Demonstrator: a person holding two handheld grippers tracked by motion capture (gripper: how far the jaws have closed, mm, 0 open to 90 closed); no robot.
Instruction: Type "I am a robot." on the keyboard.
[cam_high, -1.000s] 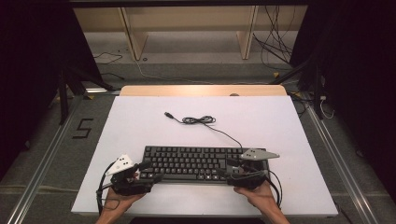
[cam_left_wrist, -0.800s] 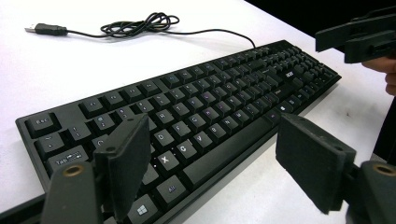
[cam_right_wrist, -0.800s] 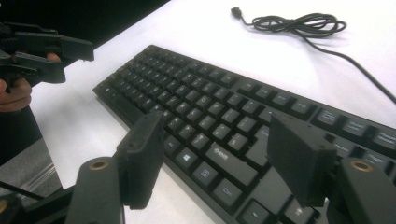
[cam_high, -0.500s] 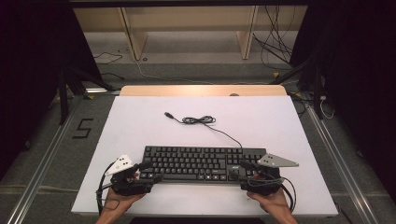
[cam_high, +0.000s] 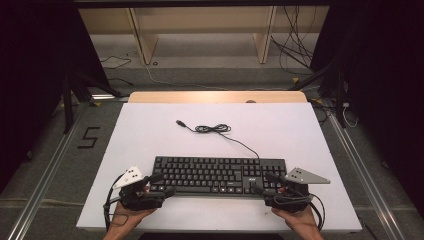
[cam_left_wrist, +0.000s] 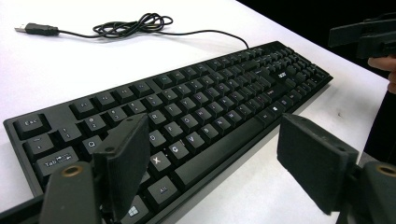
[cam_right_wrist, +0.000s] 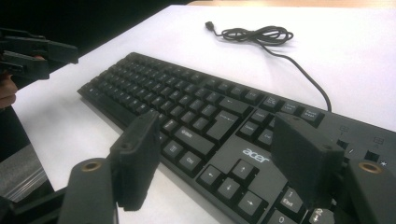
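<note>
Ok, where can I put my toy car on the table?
Bare patches: between the cable and the table's far edge, and left and right of the cable, beyond the keyboard. Crowded: the near edge, where the left gripper and right gripper sit open at the keyboard's ends.

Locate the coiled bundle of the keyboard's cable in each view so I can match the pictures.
High view: the coiled bundle lies on the white table, behind the keyboard, near centre.
Left gripper view: bundle at top, left of centre, beyond the keyboard.
Right gripper view: bundle at top, right of centre.
Shared landmark: the USB plug at the cable's free end.
</note>
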